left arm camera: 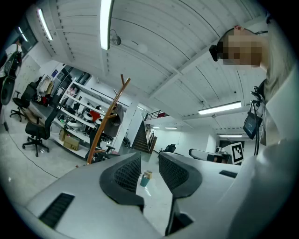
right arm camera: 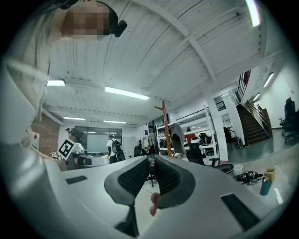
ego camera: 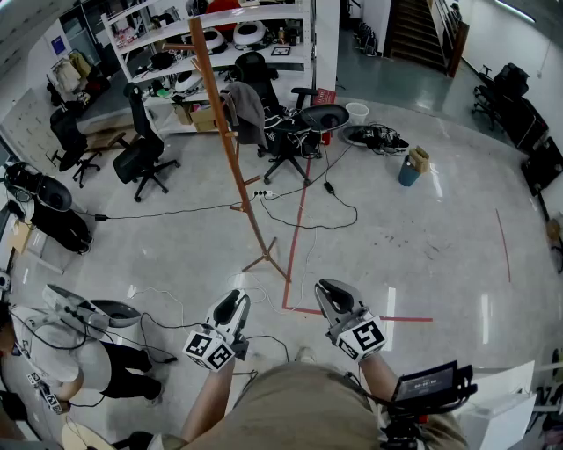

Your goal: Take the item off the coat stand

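A gray jacket (ego camera: 249, 112) is hanging from a peg near the top of the wooden coat stand (ego camera: 230, 149), and it is drooping down on the stand's right side in the head view. The stand is leaning a little in that view, and its feet are sitting on the shiny gray floor (ego camera: 422, 237), well apart from both grippers. The left gripper (ego camera: 230, 305) is pointing level toward the stand. Its jaws are standing wide apart and nothing is sitting between them. Only a small blue bin (ego camera: 409, 170) far across the room is showing through the gap. The right gripper (ego camera: 332, 295) is pointing the same way, just beside the left one. Its jaws are almost together, with only a thin gap showing, and they are not holding anything. A red tape line (ego camera: 297, 230) is running along the floor from the space between the grippers toward the stand. A black office chair (ego camera: 286, 132) is sitting just behind the stand, close to the jacket. White shelves (ego camera: 220, 26) full of things are standing behind that. A white bucket (ego camera: 357, 112) is sitting to the right of the chair, and black cables are lying across the floor. A person in a white top (ego camera: 79, 360) is crouching down low at the left.
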`<state>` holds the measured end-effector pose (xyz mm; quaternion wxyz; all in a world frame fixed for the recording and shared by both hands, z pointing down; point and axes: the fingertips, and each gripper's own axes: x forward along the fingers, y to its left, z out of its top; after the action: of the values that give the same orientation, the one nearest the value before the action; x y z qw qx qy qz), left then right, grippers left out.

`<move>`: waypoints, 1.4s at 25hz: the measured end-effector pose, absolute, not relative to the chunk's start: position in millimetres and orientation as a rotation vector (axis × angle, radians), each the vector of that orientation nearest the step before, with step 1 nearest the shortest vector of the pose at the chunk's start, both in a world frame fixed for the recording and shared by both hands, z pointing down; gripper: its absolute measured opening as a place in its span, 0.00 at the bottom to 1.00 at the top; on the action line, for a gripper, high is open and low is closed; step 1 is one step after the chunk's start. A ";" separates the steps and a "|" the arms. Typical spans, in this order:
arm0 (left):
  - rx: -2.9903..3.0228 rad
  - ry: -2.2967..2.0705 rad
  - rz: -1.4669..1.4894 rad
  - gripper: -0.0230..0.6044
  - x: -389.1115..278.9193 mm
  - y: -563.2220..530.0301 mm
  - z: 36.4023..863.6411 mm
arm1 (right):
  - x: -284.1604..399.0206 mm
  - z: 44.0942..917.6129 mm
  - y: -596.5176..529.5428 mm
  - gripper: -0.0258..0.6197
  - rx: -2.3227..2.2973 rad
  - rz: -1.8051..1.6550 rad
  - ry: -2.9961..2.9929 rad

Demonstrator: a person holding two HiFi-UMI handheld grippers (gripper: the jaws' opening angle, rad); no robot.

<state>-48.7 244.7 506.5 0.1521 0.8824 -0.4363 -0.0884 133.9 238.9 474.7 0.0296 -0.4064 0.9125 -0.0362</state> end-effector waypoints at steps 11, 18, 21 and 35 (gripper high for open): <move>2.519 -1.299 -0.230 0.24 -41.2 252.4 500.4 | 143.9 469.4 247.1 0.12 -1.214 -0.137 2.810; 2.501 -1.343 -0.227 0.24 -47.1 251.6 499.3 | 143.5 468.9 242.9 0.12 -1.144 -0.231 2.781; 2.506 -1.342 -0.242 0.24 -52.2 254.2 503.6 | 139.1 469.9 242.3 0.12 -1.140 -0.230 2.783; 2.503 -1.363 -0.248 0.09 -116.6 224.4 495.4 | 64.2 464.2 228.3 0.23 -1.046 -0.271 2.843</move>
<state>-116.6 224.4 495.4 0.1401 0.8662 -0.4719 -0.0858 64.2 228.3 464.2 0.0500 -0.3434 0.9336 -0.0890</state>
